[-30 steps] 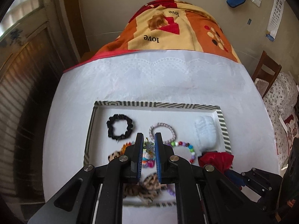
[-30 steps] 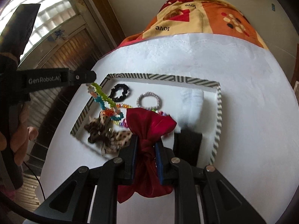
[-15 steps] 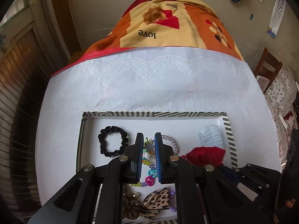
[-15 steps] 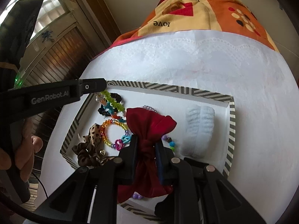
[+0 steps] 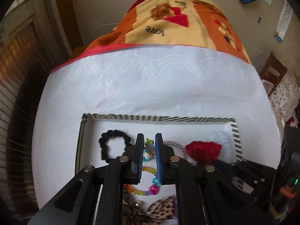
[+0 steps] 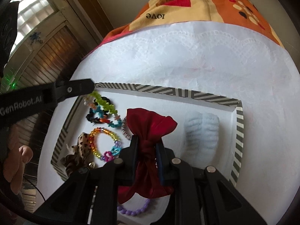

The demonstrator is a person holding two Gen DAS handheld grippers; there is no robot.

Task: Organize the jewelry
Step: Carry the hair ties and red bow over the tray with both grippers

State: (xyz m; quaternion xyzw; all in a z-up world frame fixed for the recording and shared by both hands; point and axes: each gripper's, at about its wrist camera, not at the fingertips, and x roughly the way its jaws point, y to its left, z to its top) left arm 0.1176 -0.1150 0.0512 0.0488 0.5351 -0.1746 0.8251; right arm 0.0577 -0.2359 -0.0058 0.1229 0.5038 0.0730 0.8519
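We read the scene from the left. Our left gripper (image 5: 149, 150) is clamped on one end of a bright link chain (image 6: 105, 110), whose long axis hangs from the fingers down and toward the tray's (image 6: 168, 91) middle, with its free end low over the tray floor. The right wrist view shows that drape best: green links at the top, then blue, then orange.

To the right, our right gripper (image 6: 147, 148) is pinched on the knotted neck of a dark red pouch (image 6: 150, 123). Its gathered mouth stands above the fingers and its body sags beneath them, so the pouch's long axis runs roughly along the fingers. It is held over the near middle of the tray.

The coming move turns on one relation, as we judge it: the chain hangs just left of the pouch and a little beyond it, and the knotted neck is closed, so the chain cannot simply go in. The left hand is nearer the tray's left side, where most loose pieces lie.

Counting what lies in the tray:
- one black scrunchie (image 5: 112, 148)
- one leopard bow (image 6: 82, 150)
- one rainbow bead bracelet (image 6: 104, 144)
- one grey braided ring (image 5: 174, 144), mostly hidden
- one pale knitted piece (image 6: 202, 131), far right
- one purple bead bracelet (image 6: 134, 209), near edge

One pouch, one chain — both held.
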